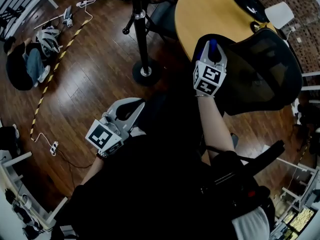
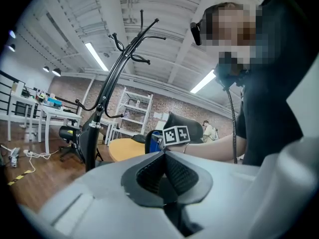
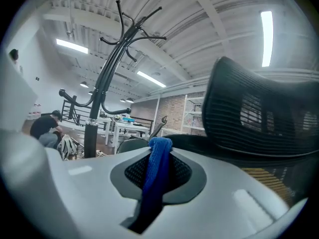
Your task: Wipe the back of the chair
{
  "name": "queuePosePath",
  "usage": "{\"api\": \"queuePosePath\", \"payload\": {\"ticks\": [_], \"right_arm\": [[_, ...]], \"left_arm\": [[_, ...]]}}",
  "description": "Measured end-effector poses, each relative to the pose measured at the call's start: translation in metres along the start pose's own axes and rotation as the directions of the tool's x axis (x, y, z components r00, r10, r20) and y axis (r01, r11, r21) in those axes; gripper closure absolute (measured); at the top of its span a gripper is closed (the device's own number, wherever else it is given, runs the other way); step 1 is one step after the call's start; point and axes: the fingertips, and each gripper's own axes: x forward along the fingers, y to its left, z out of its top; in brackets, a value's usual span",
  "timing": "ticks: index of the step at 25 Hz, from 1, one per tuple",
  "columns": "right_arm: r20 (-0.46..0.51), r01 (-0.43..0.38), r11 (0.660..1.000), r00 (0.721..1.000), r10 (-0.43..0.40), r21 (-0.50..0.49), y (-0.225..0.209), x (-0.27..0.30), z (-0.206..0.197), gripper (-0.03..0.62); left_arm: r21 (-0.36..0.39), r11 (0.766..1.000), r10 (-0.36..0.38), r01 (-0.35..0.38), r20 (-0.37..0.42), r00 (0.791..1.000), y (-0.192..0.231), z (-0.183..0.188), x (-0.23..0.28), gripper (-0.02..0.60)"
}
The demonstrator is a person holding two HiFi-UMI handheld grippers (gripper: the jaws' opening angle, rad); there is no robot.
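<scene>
Nearest the head camera is the wearer's dark top, filling the lower middle of the view, with both forearms reaching out of it. The left gripper [image 1: 136, 107] hangs low beside the body over the wooden floor [image 1: 90, 79]. In its own view the jaws are pressed together with nothing between them. The right gripper [image 1: 212, 48] is stretched forward, its jaws clamped on a folded blue cloth [image 3: 158, 169]. The cloth lies lengthwise along the jaws and pokes out a little past their tips. The office chair's black mesh backrest [image 1: 265, 69] lies just right of and slightly beyond that gripper. In the right gripper view the mesh [image 3: 259, 118] curves across the upper right, broad side on, its long axis running roughly across the gripper's line. I read the cloth tip as close to the left edge of the backrest. Whether it touches the mesh I cannot tell, since black blends into black there. The right gripper is plainly the nearer one, and the left is well apart from the chair. A round wooden table [image 1: 210, 14] sits behind the chair, and a black coat stand [image 1: 141, 34] rises to the left.
</scene>
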Motion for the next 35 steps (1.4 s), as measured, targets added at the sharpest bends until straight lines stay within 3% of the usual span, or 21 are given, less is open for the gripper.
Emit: {"api": "queuePosePath", "payload": {"ticks": [5, 7, 9, 11, 14, 18, 21, 28, 35], "right_arm": [[-0.011, -0.033, 0.999, 0.999, 0.034, 0.022, 0.026, 0.006, 0.003, 0.557], [-0.014, -0.106, 0.994, 0.994, 0.107, 0.019, 0.029, 0.003, 0.005, 0.557], [0.000, -0.171, 0.985, 0.985, 0.171, 0.010, 0.023, -0.008, 0.007, 0.557], [0.018, -0.169, 0.985, 0.985, 0.169, 0.011, 0.005, -0.025, 0.004, 0.557], [-0.002, -0.086, 0.996, 0.996, 0.086, 0.028, -0.038, -0.055, -0.006, 0.557], [-0.025, -0.011, 0.999, 1.000, 0.012, 0.033, -0.099, -0.101, -0.023, 0.557], [-0.060, 0.085, 0.996, 0.995, -0.083, 0.035, -0.166, -0.131, -0.047, 0.557], [-0.131, 0.338, 0.940, 0.935, -0.330, 0.046, -0.316, -0.213, -0.085, 0.557], [-0.228, 0.428, 0.903, 0.882, -0.412, 0.025, -0.392, -0.250, -0.142, 0.557]], "left_arm": [[0.047, 0.998, -0.031, 0.029, 0.024, 0.999, -0.005, 0.017, -0.006, 0.575], [0.069, 0.995, -0.069, 0.067, 0.033, 0.997, -0.021, 0.022, 0.003, 0.575], [0.081, 0.991, -0.108, 0.106, 0.019, 0.994, -0.041, 0.017, 0.017, 0.575], [0.085, 0.984, -0.155, 0.157, -0.027, 0.987, -0.054, 0.003, 0.028, 0.575], [0.076, 0.968, -0.234, 0.239, -0.069, 0.970, -0.074, -0.010, 0.040, 0.575], [0.063, 0.956, -0.285, 0.288, -0.047, 0.957, -0.116, -0.013, 0.060, 0.575], [0.065, 0.933, -0.350, 0.354, -0.069, 0.934, -0.141, -0.025, 0.089, 0.575], [0.061, 0.895, -0.435, 0.443, -0.107, 0.894, -0.194, -0.031, 0.134, 0.575], [0.058, 0.892, -0.439, 0.449, -0.124, 0.890, -0.219, -0.035, 0.159, 0.575]]}}
